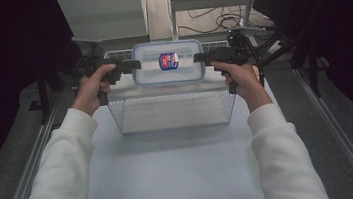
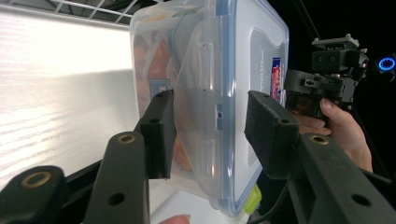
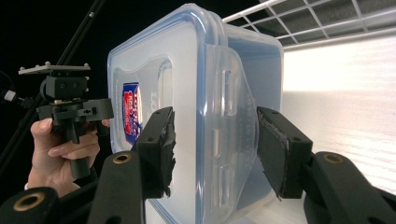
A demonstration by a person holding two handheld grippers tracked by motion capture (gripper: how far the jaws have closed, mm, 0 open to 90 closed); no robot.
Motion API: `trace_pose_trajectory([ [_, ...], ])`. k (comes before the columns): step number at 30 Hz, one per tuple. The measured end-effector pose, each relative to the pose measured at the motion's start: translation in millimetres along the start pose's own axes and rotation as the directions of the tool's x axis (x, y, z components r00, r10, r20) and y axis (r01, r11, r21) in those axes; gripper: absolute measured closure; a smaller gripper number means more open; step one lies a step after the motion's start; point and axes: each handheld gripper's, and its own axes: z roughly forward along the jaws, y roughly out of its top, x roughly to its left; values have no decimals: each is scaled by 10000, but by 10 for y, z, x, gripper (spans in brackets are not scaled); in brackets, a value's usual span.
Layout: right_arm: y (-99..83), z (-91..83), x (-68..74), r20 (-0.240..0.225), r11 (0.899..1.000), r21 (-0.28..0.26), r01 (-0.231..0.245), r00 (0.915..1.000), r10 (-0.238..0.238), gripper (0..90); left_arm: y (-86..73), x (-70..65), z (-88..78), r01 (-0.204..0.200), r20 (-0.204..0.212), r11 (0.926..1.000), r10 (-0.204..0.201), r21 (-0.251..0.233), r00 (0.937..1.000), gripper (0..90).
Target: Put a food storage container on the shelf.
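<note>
A clear plastic container point(image 1: 168, 61) with a blue-rimmed snap lid and a red-and-blue label on top is held in the air between the 2 grippers, above the far part of a white wire basket point(image 1: 173, 111) that stands on the pale table point(image 1: 173, 175); in the high view the left gripper point(image 1: 133, 64) meets the container's left end and the right gripper point(image 1: 199, 57) its right end, each carried in 1 hand with a white sleeve behind it; the container lies level, lid up, clear of the basket's floor. In the left gripper view the left gripper point(image 2: 210, 130) has its 2 black jaws about half spread around the container's point(image 2: 210, 93) end, 1 pad against the clear tub wall beside the orange contents, the other on the lid side, so it is clamped on that end across the side latch flap; the far hand and its gripper show behind. In the right gripper view the right gripper point(image 3: 215, 149) likewise straddles the opposite end of the container point(image 3: 187, 107), 1 worn pad on the lid face and the other on the underside, gripping it at a middling spread; the basket's point(image 3: 327, 18) wire rim shows at the upper right.
</note>
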Motion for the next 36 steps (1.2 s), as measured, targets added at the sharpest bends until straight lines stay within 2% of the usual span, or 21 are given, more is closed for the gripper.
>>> trace_pose_trajectory([
  [12,70,67,-66,212,9957,139,-911,9956,908,475,97,114,74,888,116,9960,-889,95,9960,510],
  [19,68,111,-101,373,9861,-106,-1660,9854,1663,472,100,153,97,1083,-3,9941,-1083,-29,9941,490],
  [22,61,134,-122,480,9802,-275,-1962,9792,1973,465,97,135,92,905,-399,9958,-911,-166,9950,496],
  [23,56,143,-133,548,9767,-339,-2121,9754,2137,464,96,136,90,898,-376,9957,-905,-216,9952,508],
  [29,34,148,-124,592,9742,-646,-2162,9737,2200,457,80,125,88,759,-443,9966,-773,-330,9960,511],
  [33,10,142,-85,751,9792,-931,-1800,9794,1872,397,58,89,82,229,-603,9979,-265,-600,9978,500],
  [36,-12,106,-28,910,9853,-1033,-1363,9851,1459,360,33,40,63,-193,-724,9970,138,-749,9973,444],
])
